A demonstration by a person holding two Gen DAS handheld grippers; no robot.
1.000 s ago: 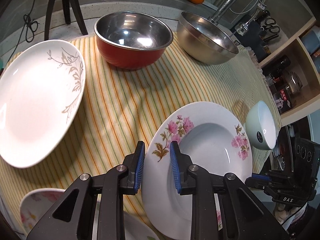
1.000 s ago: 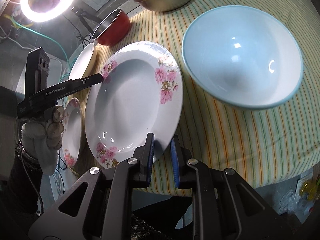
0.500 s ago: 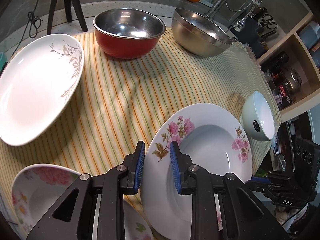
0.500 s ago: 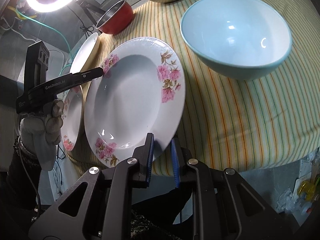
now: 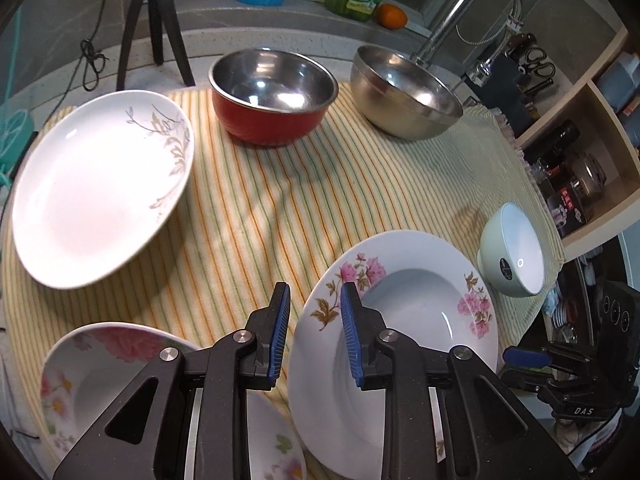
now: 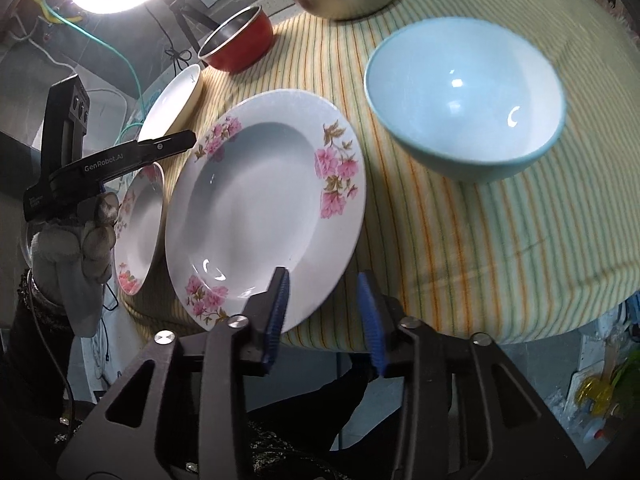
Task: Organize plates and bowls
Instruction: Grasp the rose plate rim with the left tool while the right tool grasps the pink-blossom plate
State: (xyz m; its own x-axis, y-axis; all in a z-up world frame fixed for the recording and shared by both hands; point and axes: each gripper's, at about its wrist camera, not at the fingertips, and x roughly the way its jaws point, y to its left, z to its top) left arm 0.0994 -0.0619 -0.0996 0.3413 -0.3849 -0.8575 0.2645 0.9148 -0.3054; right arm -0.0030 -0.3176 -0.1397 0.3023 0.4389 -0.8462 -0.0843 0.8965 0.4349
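Between the blue pads of the right gripper [image 6: 324,312] the near rim of the deep white plate with pink flowers [image 6: 256,208] sits loose: the jaws are opening, one pad over the rim's top face, the other out past its edge, nothing clamped. Over on the left gripper [image 5: 314,334], jaws stand a little apart with the far rim of that same flowered plate [image 5: 400,320] showing in the gap; whether its pads press the rim or merely flank it, I cannot tell. A gloved hand [image 6: 76,240] carries that left gripper in the right wrist view. The plate lies at the near edge of the yellow-and-green striped tablecloth [image 5: 280,208], its near side overhanging the cloth's edge. Just beside it, to the left, a smaller white plate with pink flowers [image 5: 100,368] lies at the cloth's corner. Farther out on the left, a large white oval plate with a grey-gold leaf pattern [image 5: 100,184] rests on the cloth. On the right, near the plate, a pale blue ceramic bowl [image 6: 464,108] stands upright. At the far side, a red bowl with a steel inside [image 5: 272,92] and a plain steel bowl [image 5: 404,92] stand side by side, a chrome tap [image 5: 480,4] behind the steel one.
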